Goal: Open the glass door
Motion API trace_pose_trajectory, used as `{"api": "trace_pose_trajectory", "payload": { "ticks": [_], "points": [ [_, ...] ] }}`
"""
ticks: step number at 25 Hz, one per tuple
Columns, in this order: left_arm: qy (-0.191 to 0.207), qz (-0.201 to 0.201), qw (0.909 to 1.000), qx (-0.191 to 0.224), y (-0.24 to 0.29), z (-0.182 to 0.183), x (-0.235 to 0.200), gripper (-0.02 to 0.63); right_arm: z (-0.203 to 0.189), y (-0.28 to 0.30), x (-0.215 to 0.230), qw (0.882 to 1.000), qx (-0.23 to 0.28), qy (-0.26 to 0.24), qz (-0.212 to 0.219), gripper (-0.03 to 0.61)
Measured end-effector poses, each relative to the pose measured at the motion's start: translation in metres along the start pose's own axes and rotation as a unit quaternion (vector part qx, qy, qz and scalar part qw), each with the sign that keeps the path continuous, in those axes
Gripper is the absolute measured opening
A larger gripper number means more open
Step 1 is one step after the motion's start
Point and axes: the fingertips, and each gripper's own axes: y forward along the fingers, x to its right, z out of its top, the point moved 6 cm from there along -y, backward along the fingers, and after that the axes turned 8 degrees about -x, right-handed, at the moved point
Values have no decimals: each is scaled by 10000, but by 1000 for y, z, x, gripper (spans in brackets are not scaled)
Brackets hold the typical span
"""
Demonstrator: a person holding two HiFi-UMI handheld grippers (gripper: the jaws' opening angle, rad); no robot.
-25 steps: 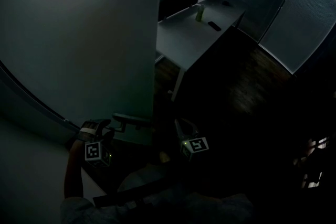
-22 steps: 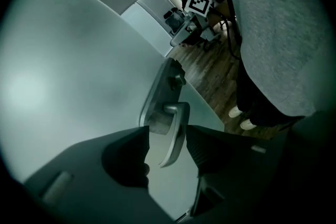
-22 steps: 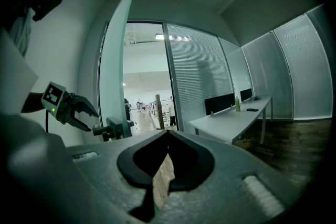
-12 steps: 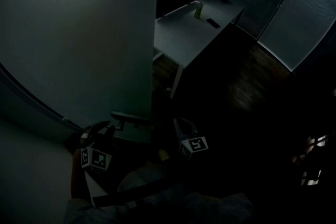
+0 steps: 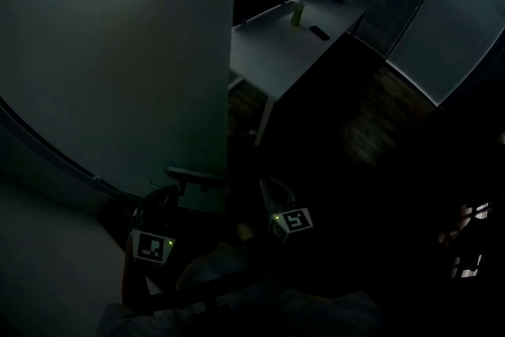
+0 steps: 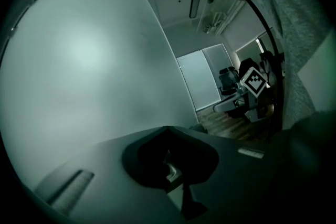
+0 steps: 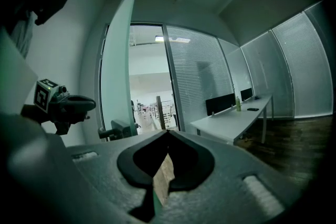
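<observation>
The frosted glass door (image 5: 118,51) stands ajar, its edge toward me, and fills the left gripper view (image 6: 89,71). Its lever handle (image 5: 196,177) juts from the door's lower edge, also seen in the right gripper view (image 7: 113,131). My left gripper (image 5: 162,197) hangs just left of and below the handle, not touching it; its jaws (image 6: 168,131) are shut with nothing between them. My right gripper (image 5: 272,189) hovers right of the door edge, level, jaws (image 7: 168,134) shut and empty. The left gripper (image 7: 79,105) shows in the right gripper view.
A long white table (image 5: 276,51) runs away beyond the door, with a green bottle (image 5: 297,12) and a dark flat object (image 5: 320,33) on it. Blind-covered glass walls (image 5: 442,35) close the room's right side. The floor (image 5: 371,138) is dark wood.
My left gripper has rolled so its marker cube faces the head camera, and it has drawn slightly right, off the handle's left end. The right gripper has kept still.
</observation>
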Motion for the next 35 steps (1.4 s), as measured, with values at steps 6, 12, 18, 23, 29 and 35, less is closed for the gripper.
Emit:
{"api": "trace_pose_trajectory", "payload": {
  "ticks": [6,12,18,23,29,35],
  "points": [
    [-508,53,9983,280,7,8,8,3,4,-2,-7,9999,61,22,121,2],
    [-894,71,9941,615,12,19,17,3,10,-2,-15,9996,165,-16,220,2],
    [-1415,-40,9866,811,16,26,27,3,13,-2,-24,9993,173,-63,336,2],
    [-1509,-294,9842,876,19,27,38,3,18,-3,-34,9985,248,-159,461,2],
    [-1486,-369,9840,905,22,32,44,3,23,-2,-44,9973,287,-210,642,2],
    [-1444,-399,9849,869,24,30,45,3,26,0,-48,9968,297,-234,699,2]
  ]
}}
